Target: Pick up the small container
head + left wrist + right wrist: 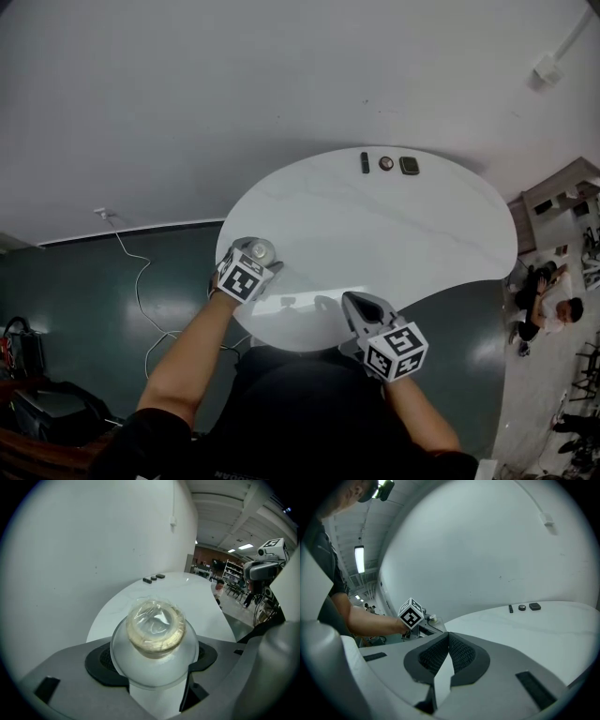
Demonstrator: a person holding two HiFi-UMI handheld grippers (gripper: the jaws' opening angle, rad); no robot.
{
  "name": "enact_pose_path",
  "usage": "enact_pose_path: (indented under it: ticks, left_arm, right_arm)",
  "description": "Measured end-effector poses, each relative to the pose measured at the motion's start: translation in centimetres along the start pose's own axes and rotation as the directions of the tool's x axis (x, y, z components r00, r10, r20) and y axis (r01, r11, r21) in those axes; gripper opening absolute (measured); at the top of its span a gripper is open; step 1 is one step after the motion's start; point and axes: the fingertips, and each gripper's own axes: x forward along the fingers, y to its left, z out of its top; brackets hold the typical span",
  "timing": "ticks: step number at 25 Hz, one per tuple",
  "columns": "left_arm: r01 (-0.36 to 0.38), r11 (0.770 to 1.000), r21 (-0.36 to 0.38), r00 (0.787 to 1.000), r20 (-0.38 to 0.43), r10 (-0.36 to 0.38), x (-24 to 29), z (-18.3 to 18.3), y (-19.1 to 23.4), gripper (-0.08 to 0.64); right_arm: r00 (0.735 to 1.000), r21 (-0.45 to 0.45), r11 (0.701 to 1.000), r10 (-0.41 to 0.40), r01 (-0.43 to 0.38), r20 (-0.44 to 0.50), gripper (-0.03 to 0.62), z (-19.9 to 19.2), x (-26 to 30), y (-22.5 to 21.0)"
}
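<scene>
The small container (154, 629) is a clear round jar with a beige, film-covered top. My left gripper (154, 667) is shut on it, a dark pad on each side of its body. In the head view the left gripper (257, 259) holds the container (262, 249) at the near left edge of the white table (375, 234). I cannot tell whether the jar touches the tabletop. My right gripper (362, 307) hovers at the table's near edge. Its pads (459, 654) are pressed together with nothing between them, so the right gripper (449, 641) is shut.
Three small dark items lie in a row at the table's far edge: a slim bar (365, 162), a round piece (386, 163) and a square piece (409, 166). A white cable (141, 281) trails over the dark floor to the left. Shelving and a seated person (542, 309) are at far right.
</scene>
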Motion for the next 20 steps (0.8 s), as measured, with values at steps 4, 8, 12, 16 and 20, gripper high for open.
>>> enact_pose_path:
  ticks: [4, 8, 12, 16, 20]
  left_arm:
    - [-0.011, 1.0, 0.019, 0.999, 0.043, 0.01, -2.5, 1.6, -1.3, 0.342]
    - [-0.032, 0.999, 0.027, 0.996, 0.084, 0.029, -5.7, 2.7, -2.5, 0.342]
    - [-0.041, 0.999, 0.012, 0.994, 0.103, 0.04, -8.4, 2.8, -3.6, 0.342]
    - [-0.058, 0.998, 0.004, 0.993, 0.102, 0.057, -11.0, 2.0, -4.7, 0.342]
    - [-0.08, 0.997, 0.019, 0.993, 0.093, 0.078, -12.9, 1.7, -5.9, 0.342]
  right_arm:
    - [0.999, -0.033, 0.999, 0.027, -0.026, 0.024, -0.005, 1.0, 0.5, 0.4]
    - [0.997, -0.053, 0.997, 0.063, -0.061, 0.038, -0.005, 1.5, 0.9, 1.2]
    - [0.994, -0.075, 0.993, 0.097, -0.094, 0.05, -0.005, 2.2, 1.2, 1.8]
    - [0.99, -0.104, 0.988, 0.122, -0.114, 0.066, -0.005, 2.8, 1.4, 2.5]
    - [0.987, -0.129, 0.983, 0.14, -0.129, 0.078, -0.005, 3.4, 1.5, 3.1]
